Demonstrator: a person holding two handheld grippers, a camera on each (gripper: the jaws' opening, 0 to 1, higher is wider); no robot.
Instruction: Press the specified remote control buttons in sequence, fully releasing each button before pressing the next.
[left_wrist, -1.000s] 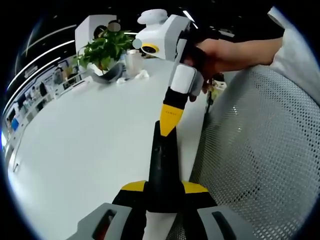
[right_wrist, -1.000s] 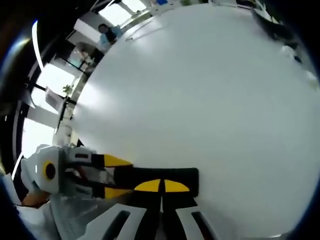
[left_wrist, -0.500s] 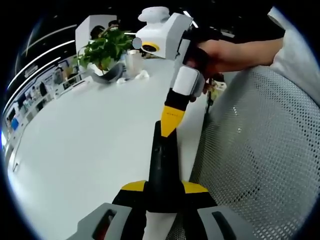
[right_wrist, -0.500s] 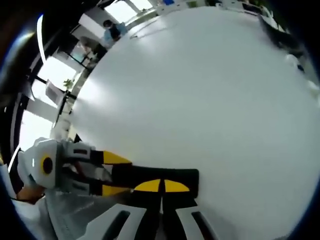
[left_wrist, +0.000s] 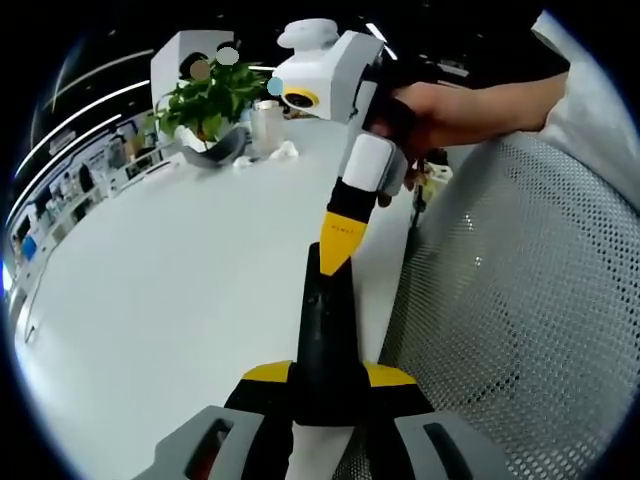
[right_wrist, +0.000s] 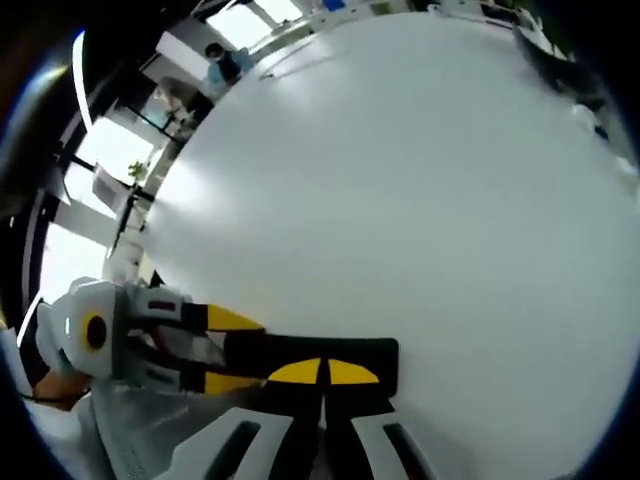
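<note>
A long black remote control (left_wrist: 322, 320) runs up from the bottom of the left gripper view, with my left gripper (left_wrist: 328, 373) shut on its near end between the yellow jaws. My right gripper (left_wrist: 340, 235) comes in from the top right, held by a hand (left_wrist: 450, 108). Its yellow tips are shut together and rest on the remote's far end. In the right gripper view the remote control (right_wrist: 300, 351) lies crosswise over the white table (right_wrist: 400, 180). The right gripper (right_wrist: 325, 372) touches it from below, and the left gripper (right_wrist: 232, 350) grips it from the left.
A potted green plant (left_wrist: 208, 100), a glass jar (left_wrist: 265, 125) and crumpled white paper (left_wrist: 285, 152) stand at the table's far end. A grey mesh chair back (left_wrist: 520, 300) runs along the right. The broad white table (left_wrist: 150, 280) spreads to the left.
The right gripper view has shifted slightly with the hand. Both grippers and the remote keep the same places.
</note>
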